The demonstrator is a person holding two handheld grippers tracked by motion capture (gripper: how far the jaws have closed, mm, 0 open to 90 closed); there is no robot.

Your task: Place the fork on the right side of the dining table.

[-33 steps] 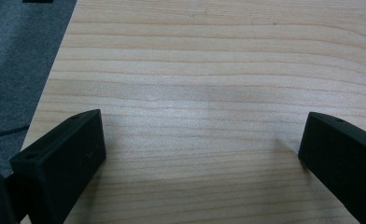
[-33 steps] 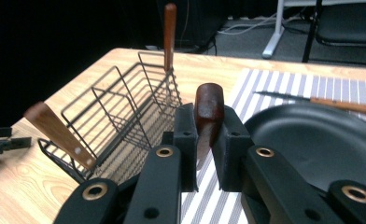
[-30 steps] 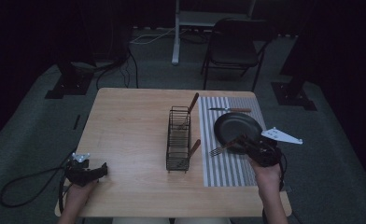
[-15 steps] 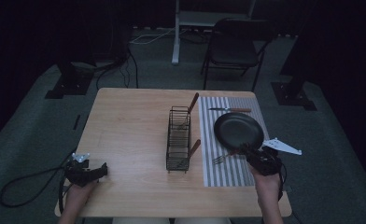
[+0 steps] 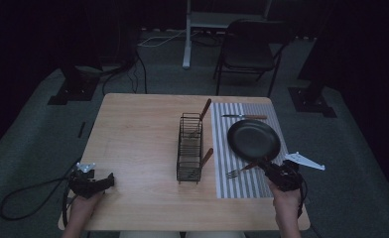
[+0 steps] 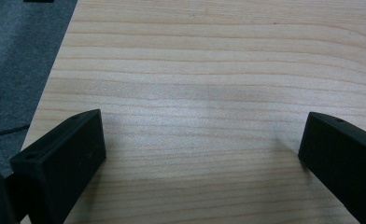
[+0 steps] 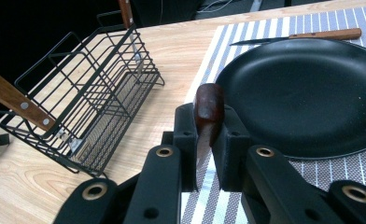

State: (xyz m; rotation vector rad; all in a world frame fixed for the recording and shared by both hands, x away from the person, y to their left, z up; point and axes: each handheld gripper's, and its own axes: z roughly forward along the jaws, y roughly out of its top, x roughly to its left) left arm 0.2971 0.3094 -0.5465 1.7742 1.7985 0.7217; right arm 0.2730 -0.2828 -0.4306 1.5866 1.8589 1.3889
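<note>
Gripping a fork [image 5: 241, 170] by its dark wooden handle, the right gripper [image 7: 208, 140] has its jaws clamped tight, the fork low over the striped mat [image 5: 242, 186] just in front of the black pan [image 5: 253, 139]; its steel tines point toward the wire rack [image 5: 190, 147], which already holds two wooden-handled utensils. Judging by that, the fork goes in next, then the knife [image 5: 244, 117] lying beyond the pan. The left gripper [image 6: 200, 154] rests with jaws apart on bare table [image 6: 209, 56]

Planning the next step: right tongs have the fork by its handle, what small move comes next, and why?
Probably lift the fork clear of the striped mat. The right tongs are clamped on its wooden handle, its tines are low over the mat beside the pan, and the wire basket already holds other wooden-handled utensils.
</note>
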